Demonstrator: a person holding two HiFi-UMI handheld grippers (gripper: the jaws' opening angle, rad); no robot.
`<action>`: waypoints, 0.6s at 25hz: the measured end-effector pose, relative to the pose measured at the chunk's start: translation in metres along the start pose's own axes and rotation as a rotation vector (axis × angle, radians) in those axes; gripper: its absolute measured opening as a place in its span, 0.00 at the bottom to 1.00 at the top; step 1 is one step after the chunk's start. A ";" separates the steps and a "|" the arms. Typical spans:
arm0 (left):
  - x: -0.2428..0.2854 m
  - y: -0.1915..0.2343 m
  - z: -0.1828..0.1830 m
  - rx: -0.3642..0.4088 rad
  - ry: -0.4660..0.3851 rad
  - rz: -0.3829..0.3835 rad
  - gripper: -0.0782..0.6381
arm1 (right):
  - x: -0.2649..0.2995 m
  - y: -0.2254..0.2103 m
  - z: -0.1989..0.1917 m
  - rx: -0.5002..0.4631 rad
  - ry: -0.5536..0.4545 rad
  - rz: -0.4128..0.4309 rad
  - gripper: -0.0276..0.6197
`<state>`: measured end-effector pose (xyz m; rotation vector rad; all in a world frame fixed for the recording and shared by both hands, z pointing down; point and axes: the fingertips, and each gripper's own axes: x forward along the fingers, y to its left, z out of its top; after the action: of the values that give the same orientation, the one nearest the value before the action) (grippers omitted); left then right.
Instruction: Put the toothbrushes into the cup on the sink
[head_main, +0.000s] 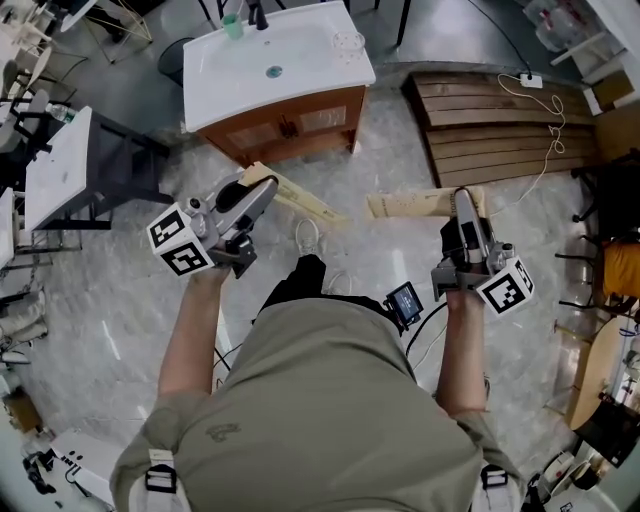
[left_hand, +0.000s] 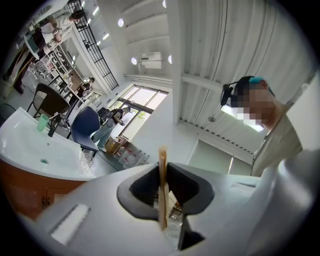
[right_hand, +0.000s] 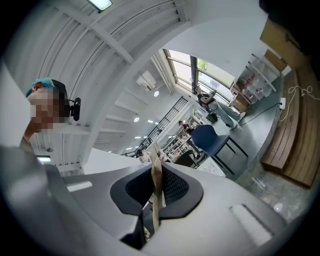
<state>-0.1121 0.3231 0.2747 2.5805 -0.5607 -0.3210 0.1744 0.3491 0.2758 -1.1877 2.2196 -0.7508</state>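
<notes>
The person stands on the marble floor, well apart from the white sink (head_main: 225, 95), and holds both grippers out in front at about the same level.

The head view shows the left gripper (head_main: 262, 187) and the right gripper (head_main: 463, 196) from above. Each carries a long, flat, tan toothbrush crosswise. The left toothbrush (head_main: 305, 203) sticks out to the right of its jaws. The right toothbrush (head_main: 408, 205) sticks out to the left of its own. Their free ends point toward each other and stay apart.

Only the gripper views show the grip itself. In each, the jaws are nearly closed, with the dark pads pressed on a thin tan strip seen edge-on between them.

The green cup (head_main: 232, 25) stands at the back of the sink, just beside the dark faucet (head_main: 258, 14). A clear glass (head_main: 347, 43) stands at the sink's right corner. The left gripper view also shows all three, off to its left. The right gripper view shows a blue chair (right_hand: 210, 139) and a wooden pallet (right_hand: 295, 150).
</notes>
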 end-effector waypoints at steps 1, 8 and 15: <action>0.001 0.002 0.001 0.000 0.001 -0.002 0.18 | 0.002 -0.001 0.000 0.002 -0.002 -0.002 0.07; 0.019 0.075 0.025 -0.037 0.012 -0.007 0.18 | 0.073 -0.030 -0.005 0.010 0.021 -0.034 0.07; 0.027 0.121 0.042 -0.059 0.013 -0.009 0.18 | 0.115 -0.046 -0.008 0.011 0.028 -0.056 0.07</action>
<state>-0.1410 0.1968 0.2958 2.5278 -0.5271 -0.3186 0.1398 0.2306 0.2924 -1.2456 2.2100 -0.8060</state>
